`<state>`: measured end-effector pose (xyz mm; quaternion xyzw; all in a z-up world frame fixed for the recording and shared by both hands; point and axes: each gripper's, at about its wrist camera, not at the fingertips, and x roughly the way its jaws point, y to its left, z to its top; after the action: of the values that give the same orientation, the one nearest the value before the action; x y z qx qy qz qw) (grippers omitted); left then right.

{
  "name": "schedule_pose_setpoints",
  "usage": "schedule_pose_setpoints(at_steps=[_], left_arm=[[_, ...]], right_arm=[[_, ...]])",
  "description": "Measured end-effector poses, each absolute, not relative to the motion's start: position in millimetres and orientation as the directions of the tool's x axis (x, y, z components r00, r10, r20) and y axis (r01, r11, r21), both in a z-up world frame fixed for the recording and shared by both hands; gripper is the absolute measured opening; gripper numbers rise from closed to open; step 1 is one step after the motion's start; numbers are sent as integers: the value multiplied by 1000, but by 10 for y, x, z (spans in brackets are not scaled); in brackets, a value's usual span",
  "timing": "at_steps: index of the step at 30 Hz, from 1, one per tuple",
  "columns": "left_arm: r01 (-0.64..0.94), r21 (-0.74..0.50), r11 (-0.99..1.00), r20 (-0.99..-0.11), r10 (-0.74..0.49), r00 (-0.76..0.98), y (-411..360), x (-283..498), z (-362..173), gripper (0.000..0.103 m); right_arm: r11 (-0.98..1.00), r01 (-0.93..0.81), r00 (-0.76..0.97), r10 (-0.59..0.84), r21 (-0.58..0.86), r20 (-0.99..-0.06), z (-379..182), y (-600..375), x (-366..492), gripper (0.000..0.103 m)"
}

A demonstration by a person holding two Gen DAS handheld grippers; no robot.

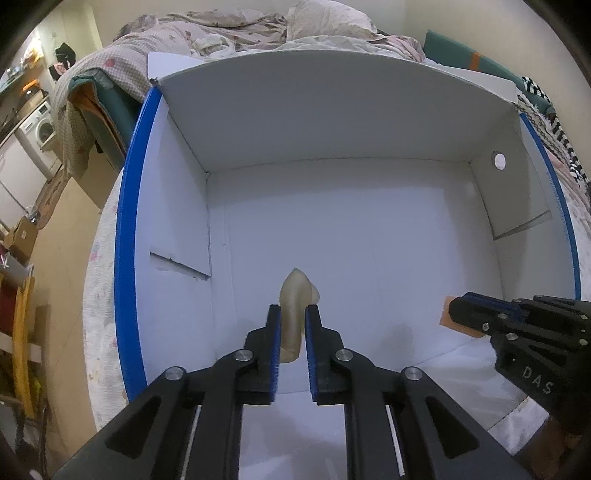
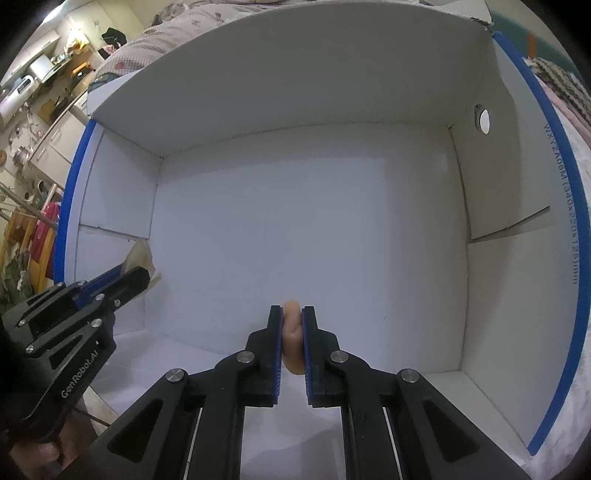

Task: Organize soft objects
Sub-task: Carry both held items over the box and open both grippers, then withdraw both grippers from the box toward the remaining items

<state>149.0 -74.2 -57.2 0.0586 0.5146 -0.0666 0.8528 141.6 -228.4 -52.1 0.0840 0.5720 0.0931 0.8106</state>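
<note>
Reaching down into a white box [image 1: 332, 122] with a blue rim, both grippers are closed on soft things. The left gripper [image 1: 292, 314] is clamped narrowly on a pale beige soft piece [image 1: 295, 291], which runs lengthwise between the pads and points away from the gripper toward the far wall of the box, its rounded tip sticking out just past the fingertips. Its near end is cut off behind the pads, so its full length is unclear, as is whether it touches the box floor. The right gripper [image 2: 292, 314] is pinched on a peach-coloured soft piece [image 2: 291, 332], also lying along the fingers; only a small rounded end shows beyond the tips, the rest bunched and mostly hidden between the blue pads.

From the left wrist, the right gripper sits to the right, with an orange patch showing just behind its tip. From the right wrist, the left gripper sits to the left, with the beige piece partly hidden behind it. A bed [image 1: 229, 33] with rumpled bedding lies beyond the box.
</note>
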Motion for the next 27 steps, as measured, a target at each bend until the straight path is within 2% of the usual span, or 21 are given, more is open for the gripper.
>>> schedule_pose_setpoints(at_steps=[3, 6, 7, 9, 10, 11, 13, 15, 17, 18, 27], left_arm=[[160, 28, 987, -887, -50, 460, -713, 1500, -570, 11], [156, 13, 988, -886, -61, 460, -713, 1486, -549, 17], [157, 9, 988, -886, -64, 459, -718, 1476, -533, 20], [160, 3, 987, -881, -73, 468, -708, 1455, -480, 28], [163, 6, 987, -874, -74, 480, -719, 1437, -452, 34], [164, 11, 986, -870, -71, 489, -722, 1415, -428, 37], [162, 14, 987, -862, -70, 502, -732, 1386, -384, 57], [155, 25, 988, -853, -60, 518, -726, 1364, -348, 64], [157, 39, 987, -844, -51, 533, -728, 1346, -317, 64], [156, 48, 987, -842, -44, 537, -732, 1335, -304, 64], [116, 53, 992, -829, -21, 559, -606, 1236, -166, 64]], right_arm=[[969, -52, 341, 244, 241, -908, -498, -2254, 1464, 12], [969, -55, 355, 243, 239, -903, -448, -2266, 1434, 21], [970, -55, 359, 242, 238, -901, -435, -2269, 1429, 28], [969, -52, 374, 243, 242, -895, -398, -2291, 1421, 51], [967, -49, 381, 248, 249, -891, -393, -2288, 1414, 72], [965, -43, 394, 253, 257, -884, -363, -2318, 1415, 76], [963, -37, 424, 257, 267, -869, -298, -2361, 1393, 77], [963, -31, 434, 253, 267, -864, -271, -2420, 1393, 83], [962, -15, 445, 252, 274, -859, -260, -2458, 1374, 94], [960, -6, 451, 253, 280, -856, -248, -2485, 1367, 95], [956, -27, 490, 268, 293, -830, -125, -2503, 1258, 96]])
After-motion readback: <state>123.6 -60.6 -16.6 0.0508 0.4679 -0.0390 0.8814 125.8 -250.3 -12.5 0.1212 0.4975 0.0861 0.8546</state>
